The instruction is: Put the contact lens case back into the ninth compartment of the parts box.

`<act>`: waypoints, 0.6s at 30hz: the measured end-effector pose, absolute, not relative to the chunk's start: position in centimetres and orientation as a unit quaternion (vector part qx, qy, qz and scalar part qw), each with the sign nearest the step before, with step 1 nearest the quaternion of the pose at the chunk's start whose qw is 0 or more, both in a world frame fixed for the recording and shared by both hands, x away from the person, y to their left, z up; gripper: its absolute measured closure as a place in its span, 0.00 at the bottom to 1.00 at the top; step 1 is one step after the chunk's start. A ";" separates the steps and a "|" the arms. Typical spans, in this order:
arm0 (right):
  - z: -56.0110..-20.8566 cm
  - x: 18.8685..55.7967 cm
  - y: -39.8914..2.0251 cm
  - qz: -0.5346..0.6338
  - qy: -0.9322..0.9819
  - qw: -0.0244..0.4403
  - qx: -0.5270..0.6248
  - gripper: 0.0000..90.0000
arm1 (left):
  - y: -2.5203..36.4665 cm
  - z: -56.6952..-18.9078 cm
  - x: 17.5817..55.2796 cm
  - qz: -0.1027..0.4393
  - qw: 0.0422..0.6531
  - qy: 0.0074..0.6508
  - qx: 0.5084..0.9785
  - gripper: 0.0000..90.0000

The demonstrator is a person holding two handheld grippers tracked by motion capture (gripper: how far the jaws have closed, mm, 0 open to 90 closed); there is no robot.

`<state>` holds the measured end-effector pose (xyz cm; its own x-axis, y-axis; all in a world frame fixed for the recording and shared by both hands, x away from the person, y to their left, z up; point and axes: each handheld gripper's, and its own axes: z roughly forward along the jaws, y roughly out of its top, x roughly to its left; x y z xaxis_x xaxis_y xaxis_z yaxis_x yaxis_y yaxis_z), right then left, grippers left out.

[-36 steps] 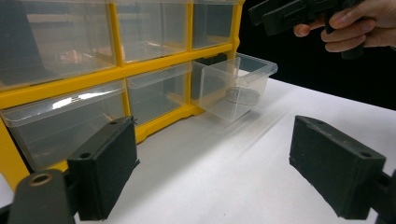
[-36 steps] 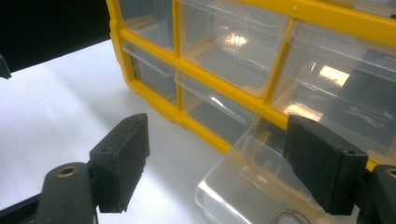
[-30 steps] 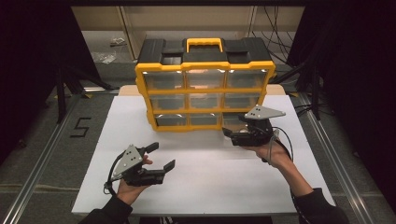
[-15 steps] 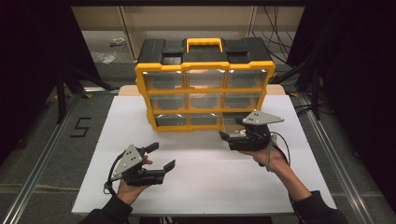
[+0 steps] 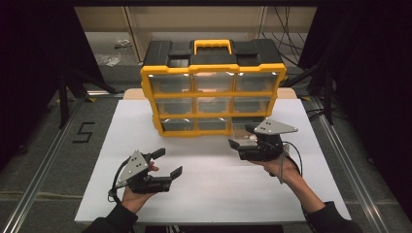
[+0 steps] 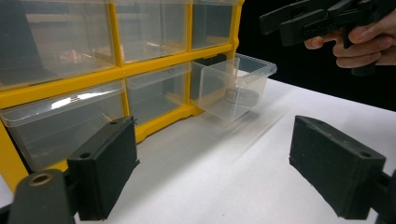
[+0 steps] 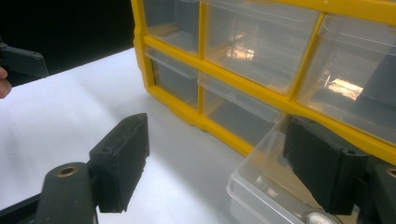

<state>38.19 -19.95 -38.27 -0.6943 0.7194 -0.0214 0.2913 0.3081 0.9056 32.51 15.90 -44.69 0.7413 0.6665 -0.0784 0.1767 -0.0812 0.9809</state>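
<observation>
Behind the gaping right claw [image 5: 239,148], the pulled-out drawer [image 6: 232,87] is half hidden; left claw [image 5: 167,163] gapes too.

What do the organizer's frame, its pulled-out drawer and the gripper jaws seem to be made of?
Organizer frame: glossy yellow moulded plastic, probably. Pulled-out drawer: clear plastic, see-through with glints. Left gripper jaws: matte black, likely plastic or rubber-faced; texture unclear.

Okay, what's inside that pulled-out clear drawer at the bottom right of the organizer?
The pulled-out drawer holds one dark round object on its floor. What it is can't be told; the right gripper covers the drawer from above.
</observation>
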 end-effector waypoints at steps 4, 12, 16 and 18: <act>-38.5 38.0 -20.0 0.492 0.779 0.220 0.320 0.26 | 15.9 -44.7 32.5 0.201 0.608 0.299 0.707 0.16; -38.9 37.6 -20.1 0.498 0.776 0.224 0.315 0.26 | 15.9 -44.7 32.5 0.202 0.609 0.298 0.707 0.16; -39.1 37.4 -20.2 0.500 0.773 0.227 0.317 0.27 | 15.9 -44.7 32.5 0.201 0.609 0.299 0.707 0.16; -39.2 37.3 -20.4 0.501 0.772 0.226 0.318 0.27 | 15.9 -44.7 32.5 0.201 0.609 0.298 0.707 0.16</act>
<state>37.34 -20.36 -39.19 -0.6950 0.7184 -0.0308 0.2643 0.2950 0.9182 32.50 15.90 -44.68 0.7411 0.6668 -0.0786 0.1765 -0.0805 0.9810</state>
